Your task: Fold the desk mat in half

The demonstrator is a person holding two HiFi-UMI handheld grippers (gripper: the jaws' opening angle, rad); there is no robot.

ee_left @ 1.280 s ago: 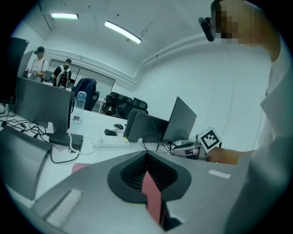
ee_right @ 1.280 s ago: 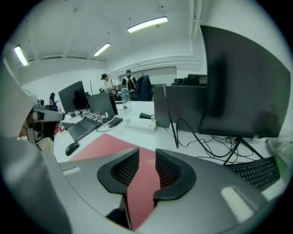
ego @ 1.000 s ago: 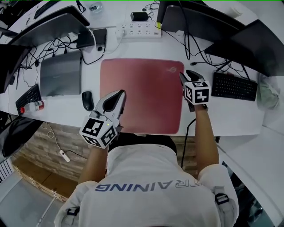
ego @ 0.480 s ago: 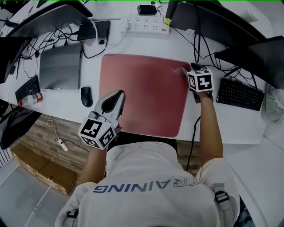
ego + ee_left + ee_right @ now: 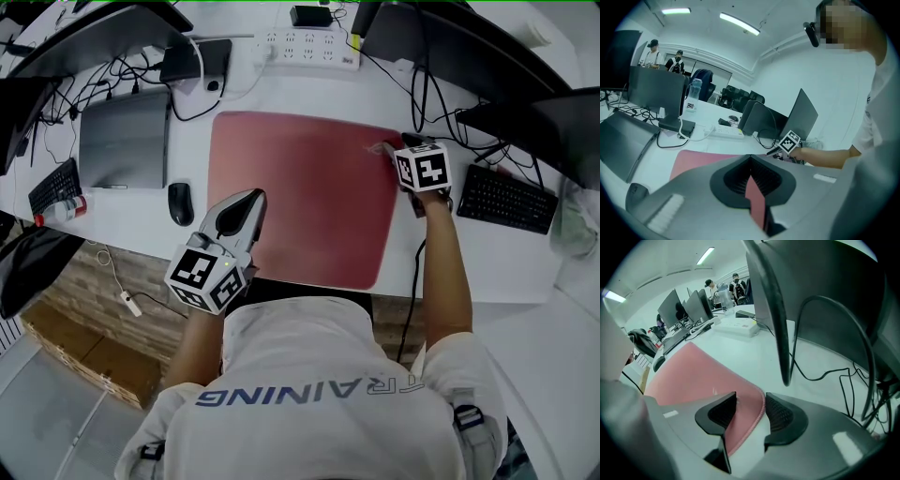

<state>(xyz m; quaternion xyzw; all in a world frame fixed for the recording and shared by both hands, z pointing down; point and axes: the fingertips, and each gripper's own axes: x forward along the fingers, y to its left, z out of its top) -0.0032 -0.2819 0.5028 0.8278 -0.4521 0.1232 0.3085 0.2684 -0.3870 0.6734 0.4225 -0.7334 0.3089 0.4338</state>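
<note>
A pink desk mat (image 5: 300,197) lies flat on the white desk (image 5: 122,220). My right gripper (image 5: 386,150) is at the mat's far right corner. In the right gripper view its jaws (image 5: 750,411) straddle that rounded corner of the mat (image 5: 693,371); they stand wide, are closing, and the pads do not touch it. My left gripper (image 5: 251,199) hovers over the mat's near left part. Its jaws (image 5: 750,161) meet at the tips, and only a pink strip of mat (image 5: 698,159) shows through the slit behind them.
A closed grey laptop (image 5: 127,141) and a black mouse (image 5: 181,202) lie left of the mat. Behind it are a power strip (image 5: 309,49), tangled cables and dark monitors. A black keyboard (image 5: 506,199) sits to the right, and a monitor stand (image 5: 778,310) rises close by the right gripper.
My right gripper has moved away from me along the mat's right edge to its far right corner. The left gripper has stayed where it was.
</note>
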